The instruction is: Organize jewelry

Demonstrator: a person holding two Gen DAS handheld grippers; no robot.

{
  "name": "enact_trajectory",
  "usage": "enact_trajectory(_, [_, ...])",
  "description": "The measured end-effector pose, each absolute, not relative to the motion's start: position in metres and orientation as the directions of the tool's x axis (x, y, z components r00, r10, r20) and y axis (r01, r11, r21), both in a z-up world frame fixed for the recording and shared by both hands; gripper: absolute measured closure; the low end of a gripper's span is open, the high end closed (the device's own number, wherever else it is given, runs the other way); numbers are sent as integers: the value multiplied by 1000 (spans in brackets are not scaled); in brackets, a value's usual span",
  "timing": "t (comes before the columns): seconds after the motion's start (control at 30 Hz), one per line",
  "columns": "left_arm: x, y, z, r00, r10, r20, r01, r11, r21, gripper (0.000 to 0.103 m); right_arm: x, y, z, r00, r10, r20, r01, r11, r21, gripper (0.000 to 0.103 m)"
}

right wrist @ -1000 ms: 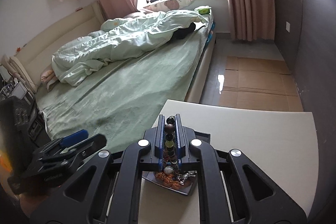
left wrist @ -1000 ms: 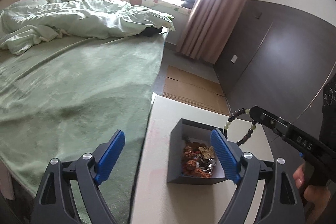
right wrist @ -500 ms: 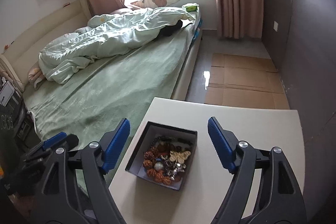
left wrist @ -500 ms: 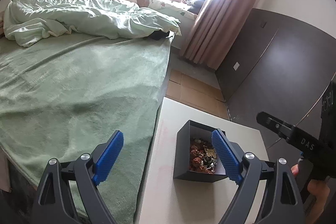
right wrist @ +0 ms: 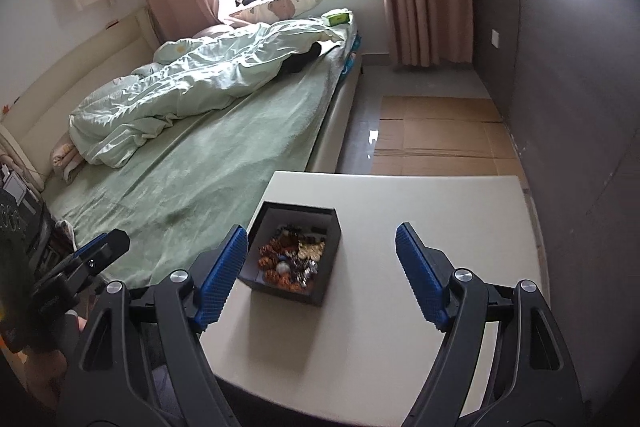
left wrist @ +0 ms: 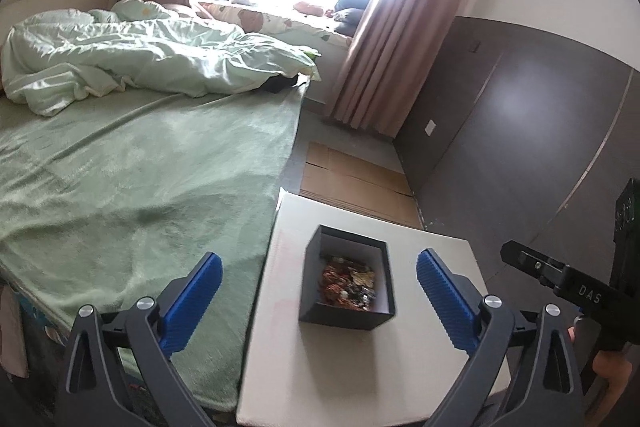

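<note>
Black card, matte and square, is forming the open box (left wrist: 347, 315) that is sitting on the pale tabletop (left wrist: 360, 379), toward the edge nearest the bed (left wrist: 140, 167). Inside it the jewelry (right wrist: 292, 259) is lying in one loose heap on the floor of the box: orange-brown beaded pieces are crowding the side toward the bed, a pale gold ornament is resting on top toward the other side, a small white bead is showing in the middle, and dark metallic bits are tangling underneath (too small for me to sort one piece from another). The left gripper (left wrist: 318, 301) is hovering above the table with its blue ribbed pads (left wrist: 192, 303) spread wide, gripping nothing, the box showing between them from its camera. The right gripper (right wrist: 320, 273) is likewise gaping wide and carrying nothing, its left pad just in front of the box's near corner in its own view. A rumpled pale green duvet (right wrist: 208, 83) is lying across the bed, flattened cardboard (right wrist: 440, 131) is covering the floor beyond the table, and pink curtains (left wrist: 380, 59) are hanging beside the bright window.
</note>
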State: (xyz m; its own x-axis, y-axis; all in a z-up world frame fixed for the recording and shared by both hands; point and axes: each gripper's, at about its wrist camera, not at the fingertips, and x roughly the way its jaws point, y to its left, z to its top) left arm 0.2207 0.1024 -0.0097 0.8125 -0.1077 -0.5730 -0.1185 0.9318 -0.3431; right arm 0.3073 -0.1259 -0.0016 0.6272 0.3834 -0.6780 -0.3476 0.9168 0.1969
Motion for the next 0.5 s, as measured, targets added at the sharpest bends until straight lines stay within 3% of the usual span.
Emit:
enact_trajectory(0.07, [213, 94, -3, 814, -107, -571, -109, 937, -331, 8, 296, -137, 4, 636, 375, -674, -334, 922, 198, 15])
enact_trajectory(0.5, [151, 42, 32, 822, -92, -562, -44, 974, -224, 8, 211, -195, 40, 697, 356, -622, -290, 934, 210, 5])
